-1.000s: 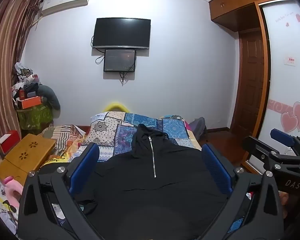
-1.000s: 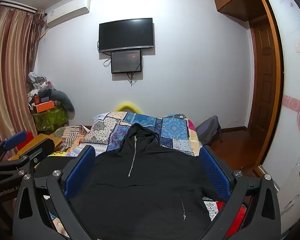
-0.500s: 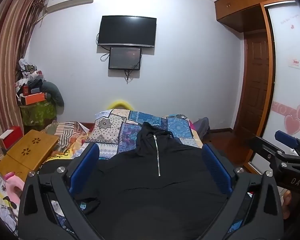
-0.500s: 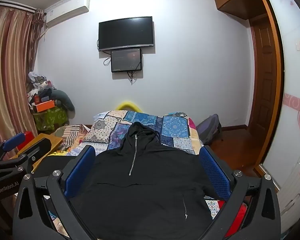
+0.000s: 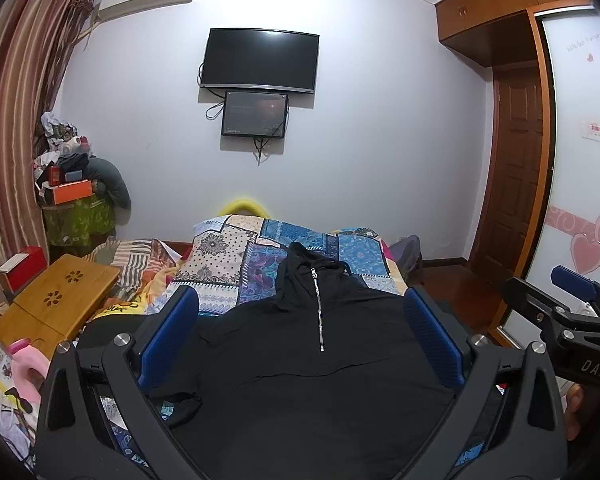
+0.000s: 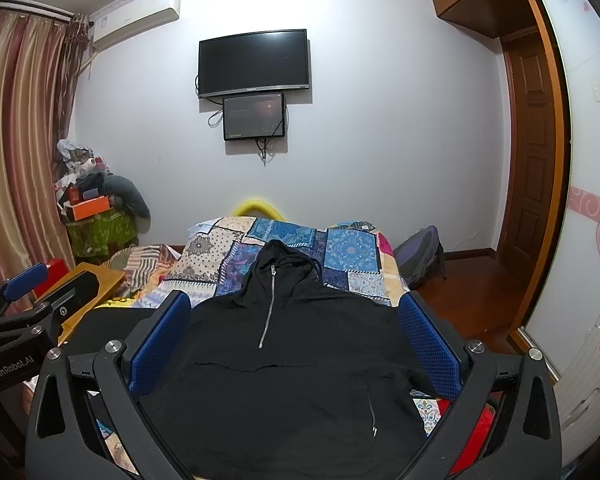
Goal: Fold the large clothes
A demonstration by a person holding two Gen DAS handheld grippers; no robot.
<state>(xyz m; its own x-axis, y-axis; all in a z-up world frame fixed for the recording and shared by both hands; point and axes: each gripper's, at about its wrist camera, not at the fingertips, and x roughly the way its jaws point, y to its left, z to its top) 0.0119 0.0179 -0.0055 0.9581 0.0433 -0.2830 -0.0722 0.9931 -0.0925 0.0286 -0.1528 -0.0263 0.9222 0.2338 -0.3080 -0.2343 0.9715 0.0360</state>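
A black hooded jacket (image 5: pixel 316 376) (image 6: pixel 284 376) with a silver half zip lies spread flat, front up, on a patchwork bedspread (image 5: pixel 228 264) (image 6: pixel 352 256), hood toward the far wall. My left gripper (image 5: pixel 300 336) hovers open above its lower half, blue pads wide apart, nothing between them. My right gripper (image 6: pixel 290 336) is likewise open over the jacket's body and holds nothing. The other gripper shows at the right edge (image 5: pixel 572 320) of the left wrist view and at the left edge (image 6: pixel 16 320) of the right wrist view. The jacket's hem is hidden below both frames.
A wooden lap table (image 5: pixel 56 304) and striped cloth (image 5: pixel 140 256) lie left of the bed. A cluttered stand (image 5: pixel 76 208) fills the far left corner. A dark backpack (image 6: pixel 418 256) sits on the floor at right, near a wooden door (image 6: pixel 536 184). A suitcase (image 6: pixel 592 364) stands at far right.
Both views have tilted up slightly and the jacket sits a little lower in frame. Both grippers stay open and the jacket has not moved.
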